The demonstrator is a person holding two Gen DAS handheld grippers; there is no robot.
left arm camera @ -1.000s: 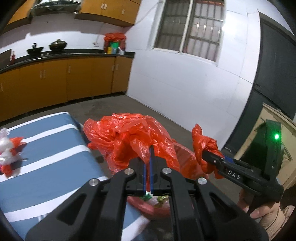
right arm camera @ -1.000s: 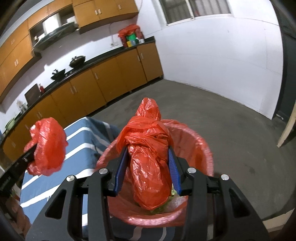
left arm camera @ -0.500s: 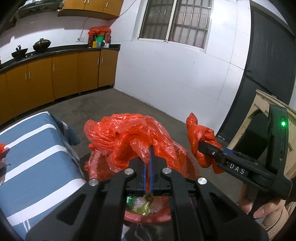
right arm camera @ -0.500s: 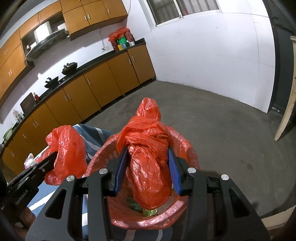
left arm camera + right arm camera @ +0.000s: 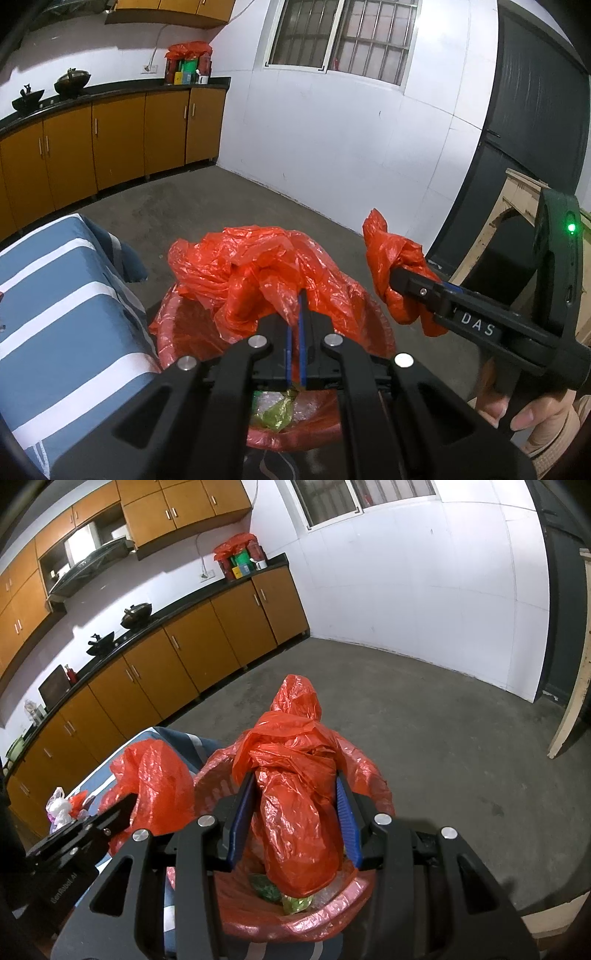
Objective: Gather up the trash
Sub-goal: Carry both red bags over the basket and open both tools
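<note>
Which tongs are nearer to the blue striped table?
Left. The left tongs grip bag plastic right beside the striped table; the right tongs hold another bunch on the bin's far side.

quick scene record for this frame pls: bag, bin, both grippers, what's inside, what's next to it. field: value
bag: red plastic liner, two bunched parts lifted above the bin
bin: red bin, on floor beside the striped cloth
left gripper: jaws shut on one bunch of the liner
right gripper: jaws clamped on the other bunch
contents: green and clear wrappers at the bottom
striped cloth: blue and white, on a raised surface
leftover: small pile of crumpled trash on the cloth
</note>
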